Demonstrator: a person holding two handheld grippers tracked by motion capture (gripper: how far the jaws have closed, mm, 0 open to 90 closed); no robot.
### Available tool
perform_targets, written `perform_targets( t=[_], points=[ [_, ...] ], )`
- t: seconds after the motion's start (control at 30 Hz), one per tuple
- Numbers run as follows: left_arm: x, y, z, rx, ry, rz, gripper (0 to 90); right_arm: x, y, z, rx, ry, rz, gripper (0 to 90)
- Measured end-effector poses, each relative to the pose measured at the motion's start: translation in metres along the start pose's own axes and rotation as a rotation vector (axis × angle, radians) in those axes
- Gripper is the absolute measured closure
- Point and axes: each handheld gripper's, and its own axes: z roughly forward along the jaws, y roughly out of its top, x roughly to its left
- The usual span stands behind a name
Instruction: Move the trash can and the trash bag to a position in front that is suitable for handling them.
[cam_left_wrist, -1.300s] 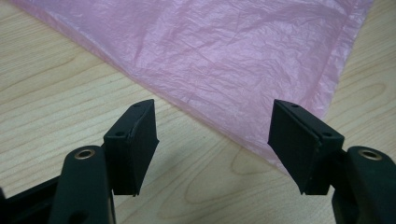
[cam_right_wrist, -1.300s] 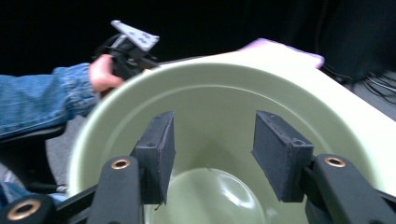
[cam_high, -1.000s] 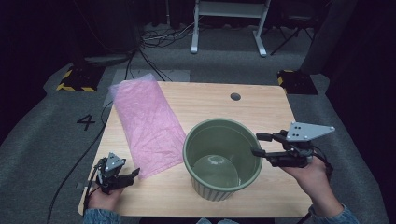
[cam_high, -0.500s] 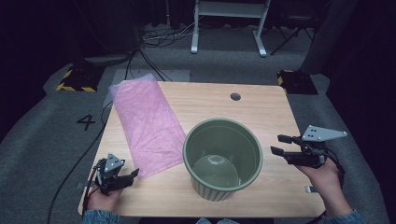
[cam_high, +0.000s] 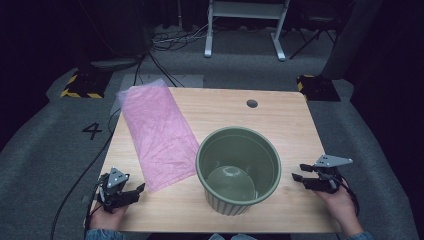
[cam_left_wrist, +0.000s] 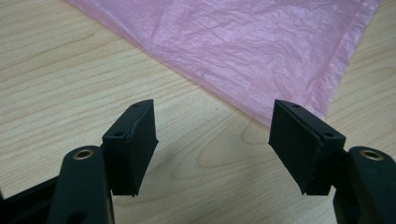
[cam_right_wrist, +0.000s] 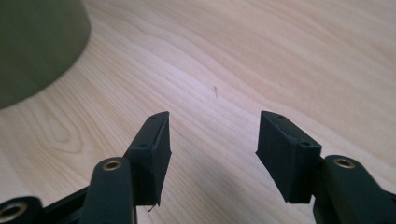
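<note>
My right tool (cam_high: 299, 178) has dropped from beside the pot (cam_high: 238, 170) rim to the table (cam_high: 280, 115), jaws apart, empty. Left tool (cam_high: 139, 190) unmoved, jaws spread, empty, near the bag (cam_high: 157, 132) corner. I judge the bag goes into the pot next.
</note>
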Motion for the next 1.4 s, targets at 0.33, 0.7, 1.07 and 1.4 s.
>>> perform_targets(
  t=[0.33, 0.7, 1.07, 1.4],
  points=[
    [0.002, 0.002, 0.002, -0.004, 0.009, -0.005, 31.3, 0.007, -0.021, 0.014, -0.009, -0.069, 0.041, 39.1],
    [0.002, 0.007, 0.003, -0.010, 0.009, -0.015, 31.2, 0.008, -0.022, 0.019, -0.031, -0.078, 0.049, 29.7],
    [0.006, 0.019, -0.001, -0.036, 0.028, -0.036, 30.7, 0.008, -0.022, 0.019, -0.031, -0.077, 0.047, 29.4],
    [0.013, 0.049, 0.005, -0.044, 0.032, -0.036, 30.7, 0.008, -0.022, 0.019, -0.030, -0.076, 0.045, 29.1]
  ],
)
